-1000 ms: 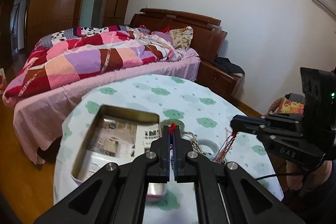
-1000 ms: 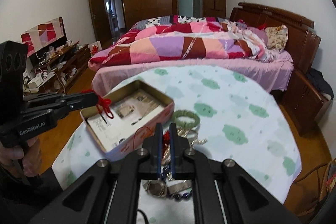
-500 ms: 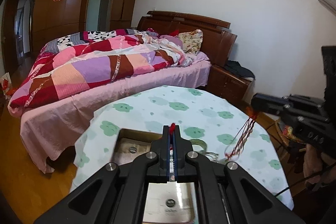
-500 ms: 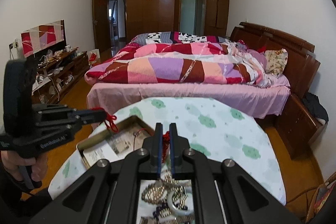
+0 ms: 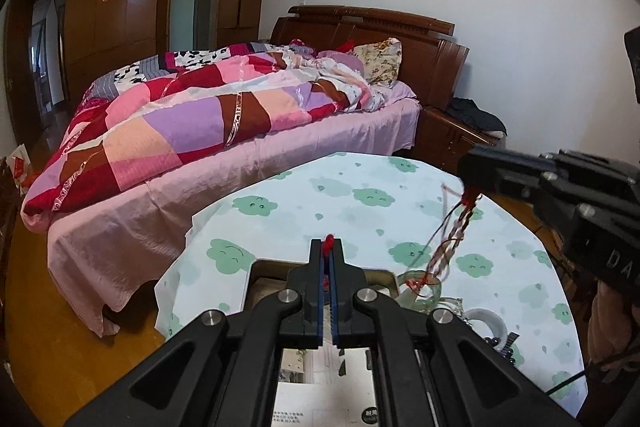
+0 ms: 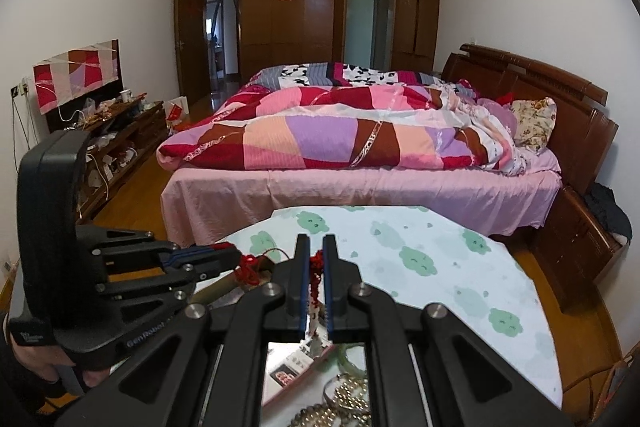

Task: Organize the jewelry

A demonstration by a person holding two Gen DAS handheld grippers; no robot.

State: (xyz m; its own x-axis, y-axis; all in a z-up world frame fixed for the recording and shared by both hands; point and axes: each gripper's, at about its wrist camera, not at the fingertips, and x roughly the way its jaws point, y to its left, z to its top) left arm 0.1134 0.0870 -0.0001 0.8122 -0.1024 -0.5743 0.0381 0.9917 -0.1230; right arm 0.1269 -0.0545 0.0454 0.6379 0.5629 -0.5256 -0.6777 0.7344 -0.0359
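Red cord (image 5: 329, 242) between both grippers' fingers, above tin (image 5: 267, 267).

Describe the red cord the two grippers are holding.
The red cord is a thin braided string, red mixed with paler strands, with loose thread ends. One knotted end sticks out between the shut fingers of the left gripper; the other is pinched by the right gripper. From the right gripper it hangs slack, down to the jewelry pile beside the tin. How the middle runs is hidden.

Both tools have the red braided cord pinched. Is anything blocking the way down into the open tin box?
Nothing visible: the red braided cord hangs free between left tool and right tool, beside the open tin box.
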